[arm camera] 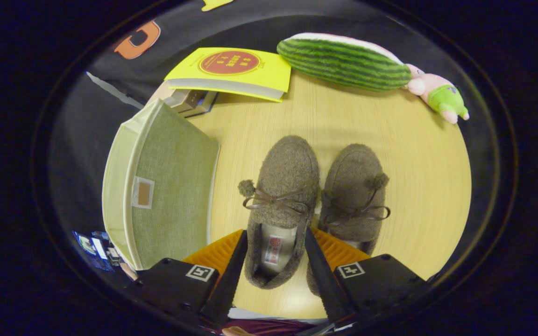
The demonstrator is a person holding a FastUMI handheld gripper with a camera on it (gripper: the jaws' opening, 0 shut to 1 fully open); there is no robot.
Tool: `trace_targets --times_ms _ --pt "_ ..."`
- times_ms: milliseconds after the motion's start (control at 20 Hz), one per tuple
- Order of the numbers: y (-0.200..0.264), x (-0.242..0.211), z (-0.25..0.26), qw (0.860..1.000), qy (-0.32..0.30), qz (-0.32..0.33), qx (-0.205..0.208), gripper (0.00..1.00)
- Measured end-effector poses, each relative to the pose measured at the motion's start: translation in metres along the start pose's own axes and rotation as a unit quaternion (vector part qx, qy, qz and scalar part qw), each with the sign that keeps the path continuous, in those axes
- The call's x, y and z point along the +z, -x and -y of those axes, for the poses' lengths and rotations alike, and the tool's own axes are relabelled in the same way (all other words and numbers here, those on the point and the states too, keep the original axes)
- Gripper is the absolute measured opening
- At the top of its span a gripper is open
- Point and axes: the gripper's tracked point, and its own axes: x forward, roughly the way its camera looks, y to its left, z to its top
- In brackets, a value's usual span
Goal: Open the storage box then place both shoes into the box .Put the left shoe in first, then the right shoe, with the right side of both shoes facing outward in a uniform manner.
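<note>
I see my gripper (271, 261) open around the left shoe's (280, 205) heel, and the box (171, 182), mid-left, is shut.

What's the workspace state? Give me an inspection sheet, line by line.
Surface: light wooden table.
Job's things: green storage box, lid closed; left shoe and right shoe side by side.
Clutter: yellow book, watermelon plush, pink plush toy.
Grippers: gripper open, fingers either side of the left shoe's heel, whether touching unclear.
Cables: nothing seen.
Surroundings: black cloth wall.
</note>
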Motion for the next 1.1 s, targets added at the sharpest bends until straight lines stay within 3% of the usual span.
trace_targets --times_ms 100,250,300,350,450,750,1100 --pt "-0.011 -0.001 0.01 1.0 0.006 -0.005 -0.022 0.71" --pt "-0.027 0.005 0.024 0.998 0.009 -0.002 -0.063 0.39" --pt "-0.033 0.006 0.03 0.997 -0.003 -0.002 -0.077 0.33" --pt "-0.038 0.004 0.032 0.996 -0.014 -0.008 -0.084 0.15" --pt "-0.035 0.009 0.028 0.997 0.001 0.001 -0.083 0.07" --pt "-0.006 0.01 0.011 0.998 -0.01 0.023 -0.052 0.06" --pt "0.073 0.03 -0.029 0.997 -0.04 0.069 -0.006 0.06"
